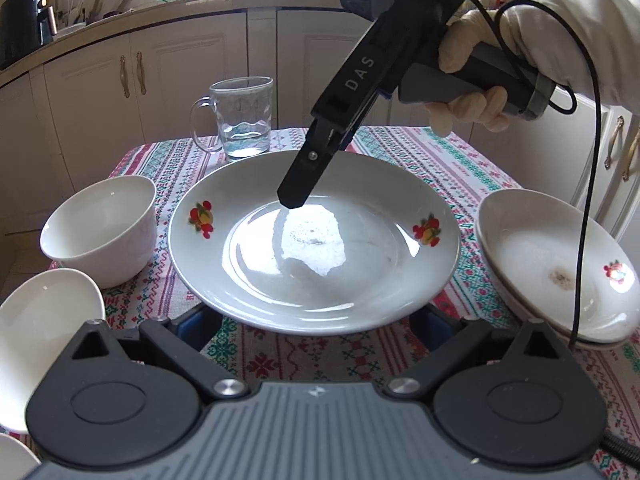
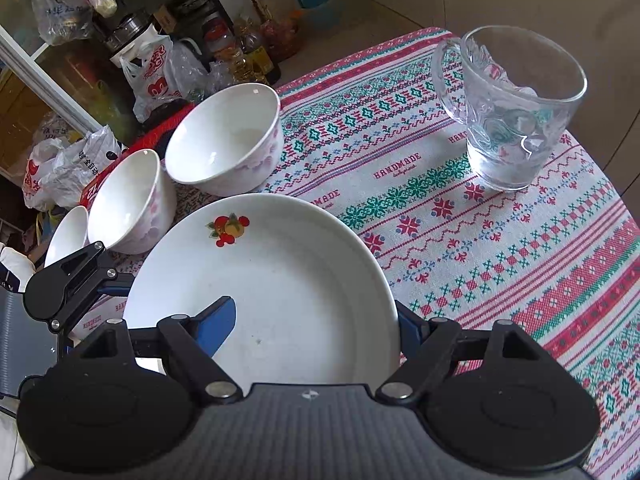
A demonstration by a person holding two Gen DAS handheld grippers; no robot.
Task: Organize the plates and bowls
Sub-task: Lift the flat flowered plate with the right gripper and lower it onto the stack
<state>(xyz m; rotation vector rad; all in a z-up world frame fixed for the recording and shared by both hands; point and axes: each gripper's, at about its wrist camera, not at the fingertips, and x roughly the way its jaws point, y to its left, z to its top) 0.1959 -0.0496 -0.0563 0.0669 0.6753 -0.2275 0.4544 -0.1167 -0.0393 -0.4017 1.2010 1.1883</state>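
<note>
White glazed ceramic plate w/ fruit motifs (image 1: pixel 316 240): stiff, slippery, fragile; grip at rim. Left gripper (image 1: pixel 316 334) jaws wide, empty; right gripper (image 2: pixel 316 324) part-open, straddling rim, no grip

Black right gripper (image 1: pixel 294 200) lettered DAS, grey handle, black cable, silver screws, cream glove (image 1: pixel 468 60), cream sleeve (image 1: pixel 580 36)
</note>
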